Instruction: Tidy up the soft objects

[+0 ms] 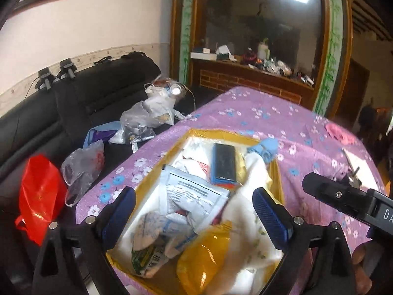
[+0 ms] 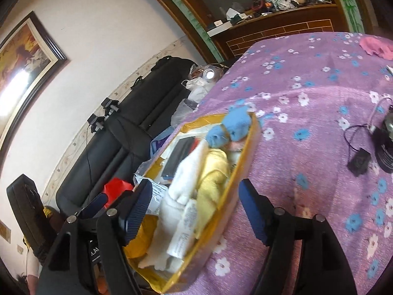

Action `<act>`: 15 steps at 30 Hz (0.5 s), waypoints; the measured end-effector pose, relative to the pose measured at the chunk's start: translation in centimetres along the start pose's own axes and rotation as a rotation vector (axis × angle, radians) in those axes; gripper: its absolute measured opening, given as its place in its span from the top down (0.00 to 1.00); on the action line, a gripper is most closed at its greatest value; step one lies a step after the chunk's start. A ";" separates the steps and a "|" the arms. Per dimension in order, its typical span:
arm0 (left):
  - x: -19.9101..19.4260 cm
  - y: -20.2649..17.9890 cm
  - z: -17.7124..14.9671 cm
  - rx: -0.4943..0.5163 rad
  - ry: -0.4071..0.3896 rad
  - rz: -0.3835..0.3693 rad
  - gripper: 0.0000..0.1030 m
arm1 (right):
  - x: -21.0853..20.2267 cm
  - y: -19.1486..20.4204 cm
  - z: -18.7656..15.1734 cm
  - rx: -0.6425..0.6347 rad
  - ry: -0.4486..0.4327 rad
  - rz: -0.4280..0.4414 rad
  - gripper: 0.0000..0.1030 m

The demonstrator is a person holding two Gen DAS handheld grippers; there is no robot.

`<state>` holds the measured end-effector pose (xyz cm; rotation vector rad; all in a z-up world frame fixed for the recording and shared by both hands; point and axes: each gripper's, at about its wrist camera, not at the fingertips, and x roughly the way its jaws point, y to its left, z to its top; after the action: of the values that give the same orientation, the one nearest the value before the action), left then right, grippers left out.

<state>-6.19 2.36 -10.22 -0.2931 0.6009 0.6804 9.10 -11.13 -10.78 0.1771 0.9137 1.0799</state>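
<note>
White letters "DA" [image 1: 388,214] stand on the black body of the right tool, cut off by the picture's edge in the left wrist view. A green packet [image 1: 147,261] in the yellow box bears white characters, too blurred to read. In the right wrist view, white letters ".AI" [image 2: 94,250] stand on a black tool body. Printed lines on a white packet [image 1: 194,191] are illegible.

Left gripper [image 1: 194,213] and right gripper [image 2: 194,213] tilted downward, fingers spread wide, nothing between them.
</note>
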 end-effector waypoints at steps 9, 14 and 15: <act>-1.0 -2.7 0.1 0.067 0.042 0.023 0.05 | -0.9 -1.8 -0.5 0.034 0.021 -0.012 0.27; -1.3 -3.3 -0.1 0.078 0.047 0.028 0.05 | -1.0 -1.8 -0.7 0.043 0.027 -0.012 0.27; -1.3 -3.4 -0.1 0.078 0.048 0.028 0.05 | -1.1 -1.8 -0.7 0.042 0.027 -0.013 0.27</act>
<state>-4.80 -0.84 -9.31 -0.2293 0.6772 0.6762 9.66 -13.08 -11.61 0.1914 0.9614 1.0543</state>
